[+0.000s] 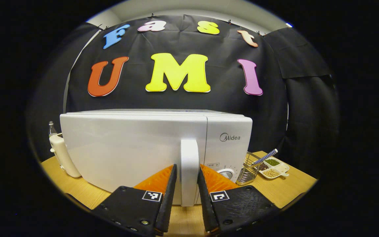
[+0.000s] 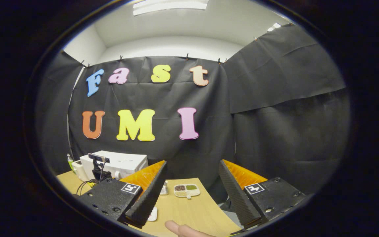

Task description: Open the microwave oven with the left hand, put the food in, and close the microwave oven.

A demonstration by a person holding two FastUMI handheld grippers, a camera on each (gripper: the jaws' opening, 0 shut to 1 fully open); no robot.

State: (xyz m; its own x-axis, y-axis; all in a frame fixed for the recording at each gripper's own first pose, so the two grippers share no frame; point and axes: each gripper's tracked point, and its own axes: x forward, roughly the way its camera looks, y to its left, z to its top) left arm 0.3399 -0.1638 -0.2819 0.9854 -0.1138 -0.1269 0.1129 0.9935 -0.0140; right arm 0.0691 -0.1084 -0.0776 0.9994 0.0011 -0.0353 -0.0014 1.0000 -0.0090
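— At the bottom centre of the left gripper view, what is the left gripper point(image 1: 187, 184) doing?

— Its fingers point(image 1: 169, 191) stand one on each side of the upright handle point(image 1: 189, 164) of the microwave point(image 1: 133, 144). They look close against it, but whether both press on it I cannot tell. The door looks closed, flush with the front.

— So which step is this?

— Opening, I judge: the grasp on the handle is being made or has just been made. Next the fingers must pinch firmly, then pull back in an arc about the hinge, presumably at the door's left edge.

— And the right gripper point(image 2: 189, 184)?

— Low in the right gripper view its fingers point(image 2: 150, 194) are spread wide, holding nothing, above the worktop point(image 2: 189, 210). The microwave sits small at lower left there.

— Where is the food?

— Hard to say. A divided dish point(image 2: 186, 190) of beans lies near the middle of the worktop, and at lower right in the left gripper view. Something pale lies half hidden under the right gripper's left finger; I cannot make it out. A fingertip point(image 2: 176, 227) pokes in at the bottom edge.

— Anything else cut off?

— The microwave's dial is partly behind a finger, and the inside is unseen.
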